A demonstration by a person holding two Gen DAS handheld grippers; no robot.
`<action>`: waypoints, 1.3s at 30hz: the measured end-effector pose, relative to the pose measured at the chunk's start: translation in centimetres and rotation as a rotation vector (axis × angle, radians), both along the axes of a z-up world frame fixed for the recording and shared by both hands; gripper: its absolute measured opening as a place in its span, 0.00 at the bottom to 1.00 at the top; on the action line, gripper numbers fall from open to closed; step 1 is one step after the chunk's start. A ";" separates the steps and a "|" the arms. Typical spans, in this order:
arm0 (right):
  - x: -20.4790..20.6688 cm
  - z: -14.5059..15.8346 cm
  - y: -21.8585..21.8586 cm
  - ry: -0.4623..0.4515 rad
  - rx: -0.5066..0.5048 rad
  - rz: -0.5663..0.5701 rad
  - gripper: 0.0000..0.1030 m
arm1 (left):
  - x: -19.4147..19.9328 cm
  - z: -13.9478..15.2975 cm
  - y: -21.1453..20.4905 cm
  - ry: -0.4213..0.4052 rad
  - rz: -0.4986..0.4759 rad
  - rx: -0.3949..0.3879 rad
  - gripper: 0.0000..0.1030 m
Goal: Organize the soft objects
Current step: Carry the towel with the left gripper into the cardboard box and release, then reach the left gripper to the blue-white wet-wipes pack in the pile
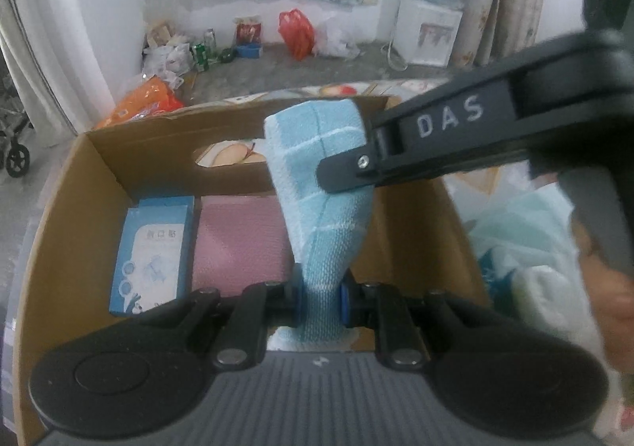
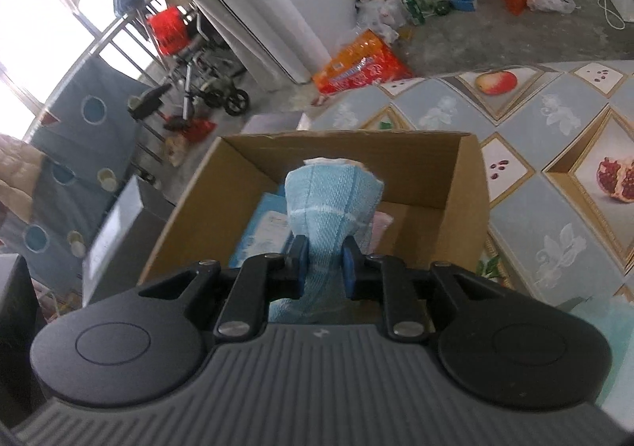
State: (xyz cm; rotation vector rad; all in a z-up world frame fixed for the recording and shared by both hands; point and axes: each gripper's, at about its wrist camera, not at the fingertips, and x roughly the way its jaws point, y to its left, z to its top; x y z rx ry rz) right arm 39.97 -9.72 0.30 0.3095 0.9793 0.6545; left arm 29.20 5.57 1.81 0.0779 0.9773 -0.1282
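Both grippers hold one folded light blue cloth (image 1: 317, 184) above an open cardboard box (image 1: 130, 145). The left gripper (image 1: 320, 301) has its jaws clamped on the near end of the cloth, its blue pads (image 1: 298, 301) pressing in from either side. The right gripper (image 2: 323, 267) enters the left wrist view from the upper right and pinches the cloth further along; in its own view the jaws close on a bunched part of the cloth, which fans out beyond the fingertips. Inside the box, on the floor, a blue printed packet (image 1: 152, 248) lies at the left, just beside a folded pink cloth (image 1: 241, 236). The box stands on a table covering printed with fruit panels (image 2: 554, 117). An orange package (image 2: 360, 67) lies on the concrete floor beyond the box.
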 end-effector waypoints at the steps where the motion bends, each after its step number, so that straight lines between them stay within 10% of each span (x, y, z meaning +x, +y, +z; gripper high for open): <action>1: 0.0 0.0 0.1 -0.009 -0.018 -0.006 0.20 | 0.3 -0.3 -0.2 0.008 0.001 0.013 0.17; 7: 0.1 1.1 -2.0 -0.123 0.009 -0.053 0.52 | 2.7 -2.9 -1.3 0.086 0.035 0.068 0.17; 21: -2.1 0.6 -12.1 -0.110 0.137 -0.172 0.53 | 4.7 -3.8 -2.0 0.054 0.086 -0.001 0.21; 29: -3.5 -0.5 -14.9 -0.081 0.178 -0.218 0.54 | 4.0 -2.7 0.6 0.079 0.155 -0.117 0.68; 39: -9.6 1.3 -19.9 -0.128 0.273 -0.287 0.73 | -1.0 2.5 2.8 -0.001 0.173 -0.271 0.78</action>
